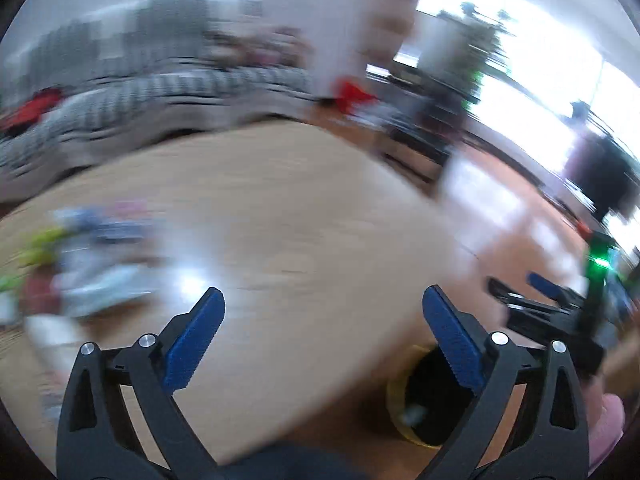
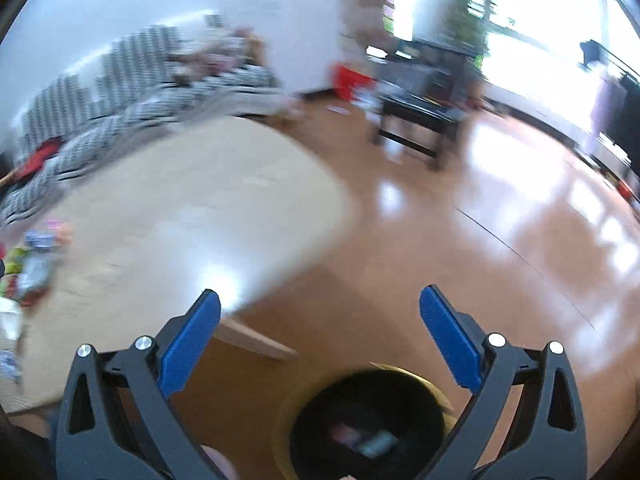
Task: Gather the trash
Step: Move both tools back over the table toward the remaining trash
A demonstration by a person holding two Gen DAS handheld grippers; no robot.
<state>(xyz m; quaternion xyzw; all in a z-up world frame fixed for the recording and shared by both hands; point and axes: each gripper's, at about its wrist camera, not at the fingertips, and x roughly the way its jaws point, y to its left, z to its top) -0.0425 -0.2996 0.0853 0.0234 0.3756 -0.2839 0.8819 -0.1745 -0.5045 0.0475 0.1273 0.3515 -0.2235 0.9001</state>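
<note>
Left gripper [image 1: 323, 308] & right gripper [image 2: 320, 308] were both wide open, nothing in them. Trash pile [image 1: 80, 264] lay on the table [image 1: 280, 208]; bin [image 2: 364, 420] sat on the floor below.

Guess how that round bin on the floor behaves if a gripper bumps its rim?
The bin is probably light: it looks mostly empty, with a few scraps at the bottom. Standing loose on glossy floor, it would likely slide. The wide mouth suggests tipping is unlikely, though blur hides its height.
</note>
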